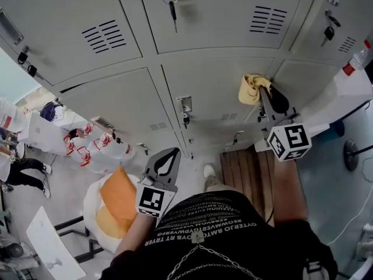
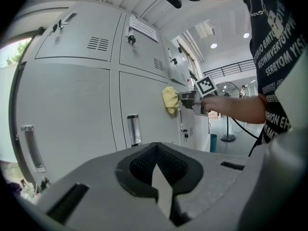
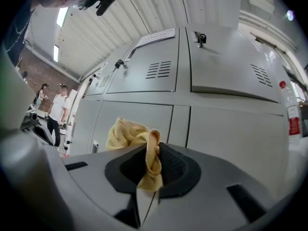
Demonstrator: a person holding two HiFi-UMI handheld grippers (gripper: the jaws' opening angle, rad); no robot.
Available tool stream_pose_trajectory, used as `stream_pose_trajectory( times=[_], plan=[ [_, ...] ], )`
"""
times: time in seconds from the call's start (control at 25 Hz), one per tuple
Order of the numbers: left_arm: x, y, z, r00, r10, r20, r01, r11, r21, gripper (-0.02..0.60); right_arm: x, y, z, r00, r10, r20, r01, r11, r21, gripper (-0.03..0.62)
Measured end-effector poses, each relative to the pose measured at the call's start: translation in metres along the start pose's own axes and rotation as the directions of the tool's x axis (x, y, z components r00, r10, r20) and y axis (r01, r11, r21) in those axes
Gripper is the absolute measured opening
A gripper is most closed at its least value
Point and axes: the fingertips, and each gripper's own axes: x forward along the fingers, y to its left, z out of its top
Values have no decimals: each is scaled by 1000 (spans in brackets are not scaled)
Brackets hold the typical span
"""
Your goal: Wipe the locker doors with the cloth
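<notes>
Your right gripper (image 1: 265,95) reaches forward at the end of an outstretched forearm, its jaws pinched on the cloth (image 3: 126,133). Your left gripper (image 1: 168,156) sits close to your torso, jaws pressed together with nothing between them.

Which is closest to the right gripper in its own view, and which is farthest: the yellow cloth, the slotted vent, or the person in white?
1. Yellow cloth: pinched in the jaws.
2. Slotted vent: on the upper door ahead.
3. Person in white: far left, down the aisle.
</notes>
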Motion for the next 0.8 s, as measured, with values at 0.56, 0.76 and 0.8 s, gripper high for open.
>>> stream_pose_trajectory(
  times=[0.56, 0.76, 0.8],
  plan=[
    [-38, 5, -23, 996, 64, -61, -67, 997, -44, 5, 41, 138, -6, 947, 321, 14, -321, 946, 51, 49],
    [-50, 10, -27, 994, 87, -64, -89, 995, -41, 5, 59, 148, -29, 953, 299, -39, -299, 954, 26, 49],
    [-49, 10, -29, 994, 86, -72, -89, 995, -44, 5, 59, 143, -31, 957, 287, -44, -287, 958, 24, 49]
  ],
)
